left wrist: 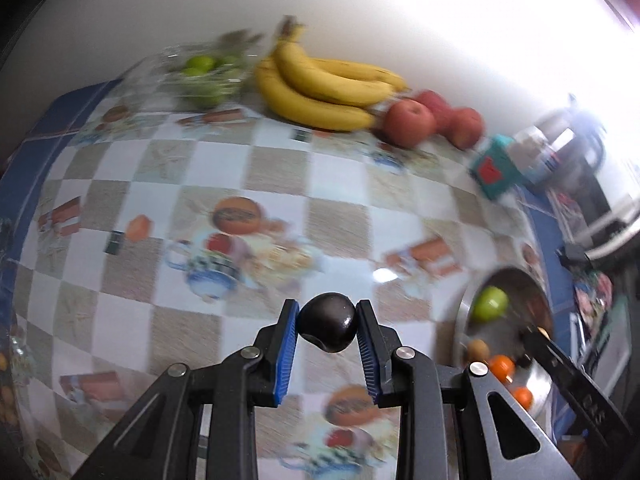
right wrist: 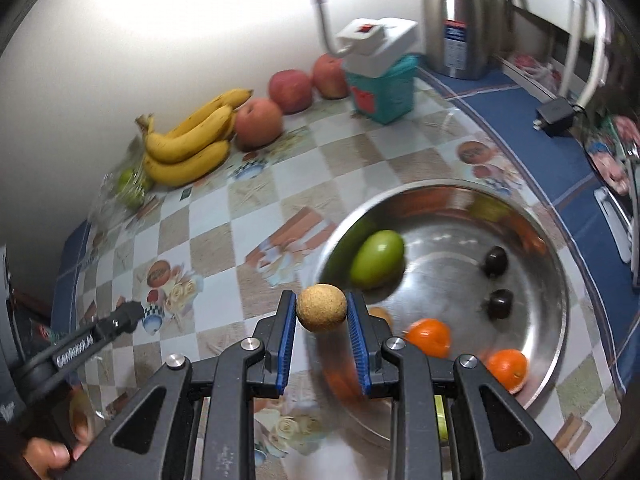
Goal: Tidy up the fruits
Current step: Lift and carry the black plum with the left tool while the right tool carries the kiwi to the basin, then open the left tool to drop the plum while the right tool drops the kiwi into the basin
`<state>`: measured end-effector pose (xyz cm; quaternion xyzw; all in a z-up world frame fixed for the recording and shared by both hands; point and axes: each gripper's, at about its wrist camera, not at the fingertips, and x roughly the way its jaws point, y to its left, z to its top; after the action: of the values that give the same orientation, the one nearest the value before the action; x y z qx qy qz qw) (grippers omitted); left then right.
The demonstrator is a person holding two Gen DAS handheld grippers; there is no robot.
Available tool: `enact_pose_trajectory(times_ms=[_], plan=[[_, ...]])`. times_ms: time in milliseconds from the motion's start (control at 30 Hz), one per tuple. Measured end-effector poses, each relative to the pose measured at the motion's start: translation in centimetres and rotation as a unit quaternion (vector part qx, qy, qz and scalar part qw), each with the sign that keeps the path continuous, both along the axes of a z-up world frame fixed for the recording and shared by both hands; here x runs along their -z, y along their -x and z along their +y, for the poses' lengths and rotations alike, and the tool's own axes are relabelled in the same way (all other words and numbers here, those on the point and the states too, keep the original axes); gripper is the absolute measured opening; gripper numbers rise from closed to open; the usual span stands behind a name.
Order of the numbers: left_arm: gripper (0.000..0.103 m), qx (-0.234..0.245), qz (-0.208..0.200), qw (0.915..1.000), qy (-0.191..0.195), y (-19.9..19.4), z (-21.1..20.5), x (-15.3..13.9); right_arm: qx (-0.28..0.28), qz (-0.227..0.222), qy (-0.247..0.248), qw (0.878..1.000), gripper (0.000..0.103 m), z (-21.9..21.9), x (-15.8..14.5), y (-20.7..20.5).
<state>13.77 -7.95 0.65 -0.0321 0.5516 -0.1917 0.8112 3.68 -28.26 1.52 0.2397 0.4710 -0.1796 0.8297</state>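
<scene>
Left wrist view: left gripper (left wrist: 328,322) clamps a dark plum (left wrist: 328,328); right gripper (right wrist: 322,314) pinches a tan longan (right wrist: 322,308). Mid-carry, I reckon; next, drop both by the far fruits.

From my feed I see the bench (right wrist: 256,196) under a glossy checked cloth, white and tan squares printed with teapots, jars and flowers, edged by a blue border (right wrist: 560,160). At the far side a teal carton (right wrist: 386,94) stands upright, with a white lamp base (right wrist: 376,46) resting on top of it; the lamp's grey neck (right wrist: 326,24) curves up to a blurred head. Just behind the carton, on the blue border, stands a steel thermos jug (right wrist: 460,20) bearing a dark label. A black power adapter (right wrist: 554,114) lies on the border to the right, well apart from the carton. The wall (right wrist: 140,40) behind is plain white.
</scene>
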Motion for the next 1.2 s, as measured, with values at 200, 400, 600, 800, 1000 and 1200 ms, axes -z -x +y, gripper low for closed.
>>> enact_pose_trajectory(times_ms=[200,400,600,800,1000,1200], plan=[[0.031,0.058,-0.002,0.9981,0.021,2.9,-3.9,-0.8,0.040,-0.007,-0.010,0.999,0.027,-2.9,-0.1,3.0],[0.031,0.127,-0.004,0.9915,0.028,5.5,-8.8,-0.7,0.064,0.000,-0.022,0.998,0.027,-5.1,0.7,4.8],[0.031,0.156,-0.004,0.9868,0.043,6.8,-11.6,0.3,0.070,0.000,-0.032,0.997,0.027,-6.7,1.7,5.2],[0.031,0.152,-0.002,0.9864,0.062,6.3,-12.5,1.6,0.069,-0.002,-0.061,0.996,0.027,-7.8,3.3,4.9],[0.031,0.151,0.011,0.9865,0.063,6.2,-13.1,2.7,0.069,0.011,-0.072,0.995,0.027,-8.4,4.6,4.7],[0.031,0.146,0.018,0.9878,0.053,6.1,-13.3,3.6,0.074,0.024,-0.078,0.994,0.027,-8.9,5.4,4.8]])
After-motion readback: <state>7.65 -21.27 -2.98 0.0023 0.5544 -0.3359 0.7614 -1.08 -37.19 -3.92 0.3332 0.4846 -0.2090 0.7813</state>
